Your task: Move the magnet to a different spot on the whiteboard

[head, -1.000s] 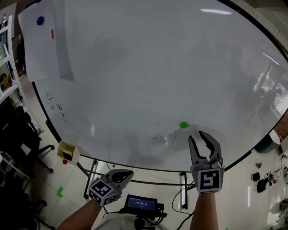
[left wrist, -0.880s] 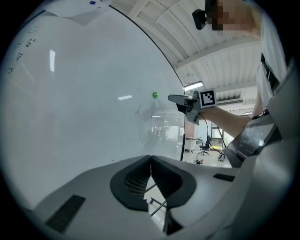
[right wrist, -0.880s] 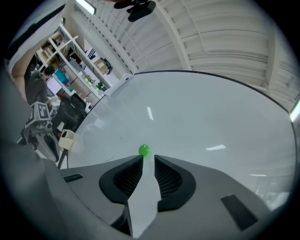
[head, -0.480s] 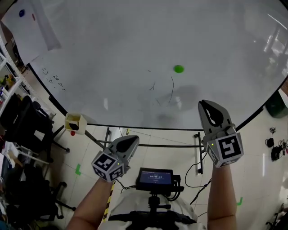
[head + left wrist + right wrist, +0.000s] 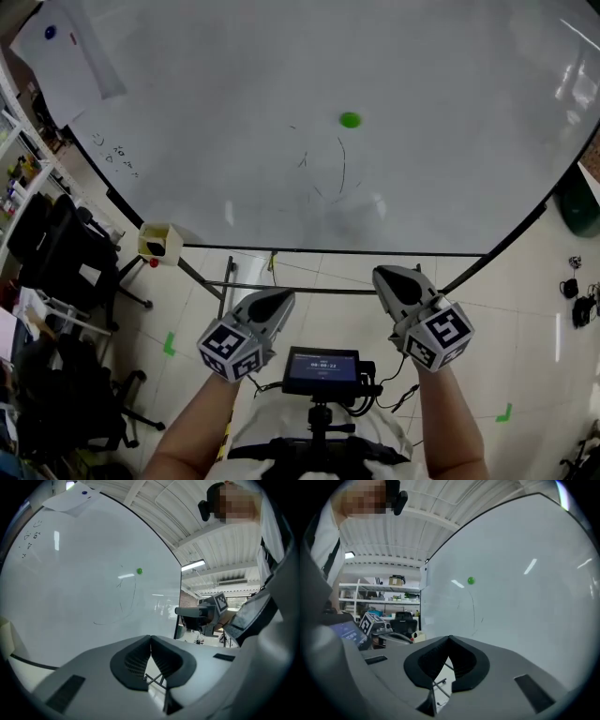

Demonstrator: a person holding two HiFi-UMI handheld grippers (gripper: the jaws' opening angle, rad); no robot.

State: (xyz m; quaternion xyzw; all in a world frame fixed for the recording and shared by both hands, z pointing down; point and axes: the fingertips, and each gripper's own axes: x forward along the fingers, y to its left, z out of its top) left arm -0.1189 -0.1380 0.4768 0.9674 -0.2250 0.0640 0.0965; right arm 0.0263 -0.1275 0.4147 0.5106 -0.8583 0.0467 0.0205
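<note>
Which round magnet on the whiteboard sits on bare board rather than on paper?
The green magnet, on bare whiteboard beside faint pen lines. The blue magnet sits at the upper left, on a paper sheet.

We can read no word or number with certainty. Near the far left edge of the whiteboard stands small dark handwriting, too small to make out. The screen near us shows one pale line of characters, too blurred to read. The left claw and right claw each bear a cube with black-and-white square code patterns.
</note>
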